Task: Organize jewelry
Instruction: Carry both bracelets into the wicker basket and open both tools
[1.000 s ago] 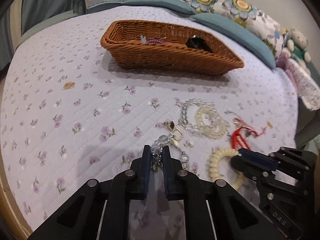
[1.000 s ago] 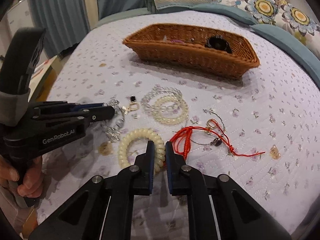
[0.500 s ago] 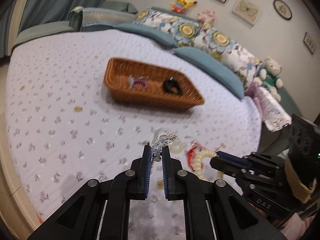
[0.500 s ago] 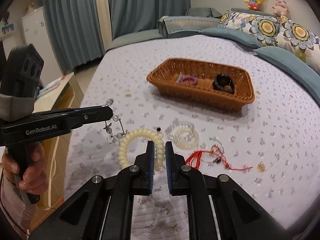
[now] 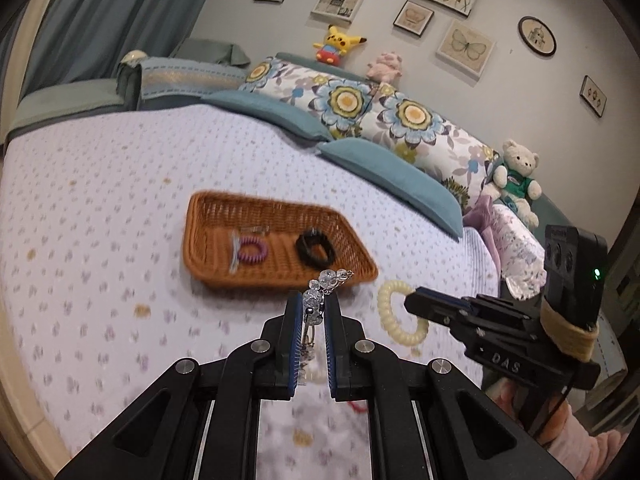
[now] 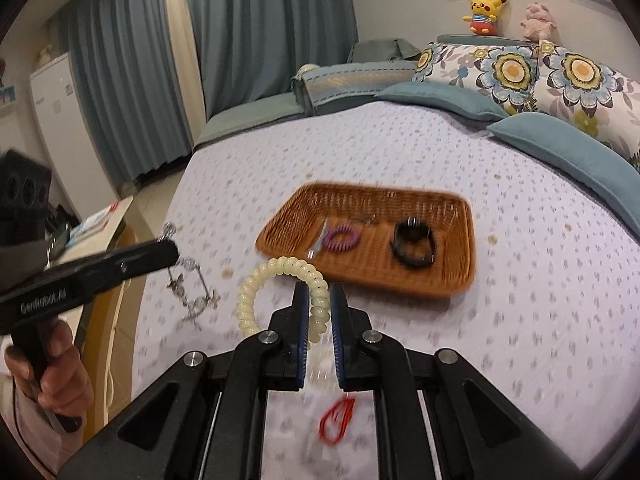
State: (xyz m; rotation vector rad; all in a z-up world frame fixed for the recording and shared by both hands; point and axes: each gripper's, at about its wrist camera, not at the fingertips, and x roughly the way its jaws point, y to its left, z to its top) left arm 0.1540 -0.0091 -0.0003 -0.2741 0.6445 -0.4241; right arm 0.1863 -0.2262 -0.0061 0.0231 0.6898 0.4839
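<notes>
Left tongs (image 5: 312,312) pinch a limp, light crystal bead bracelet (image 5: 320,292) that dangles over the bed (image 5: 100,184); right tongs (image 6: 319,312) clamp a springy cream coil band (image 6: 280,276) by one loop, near the wicker basket (image 6: 460,280). Readable lettering: "DAS", "GenRobot.AI"

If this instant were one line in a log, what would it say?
left hand-held gripper: shut on crystal bead bracelet | right hand-held gripper: shut on cream coil bracelet | both lifted short of wicker basket
</notes>
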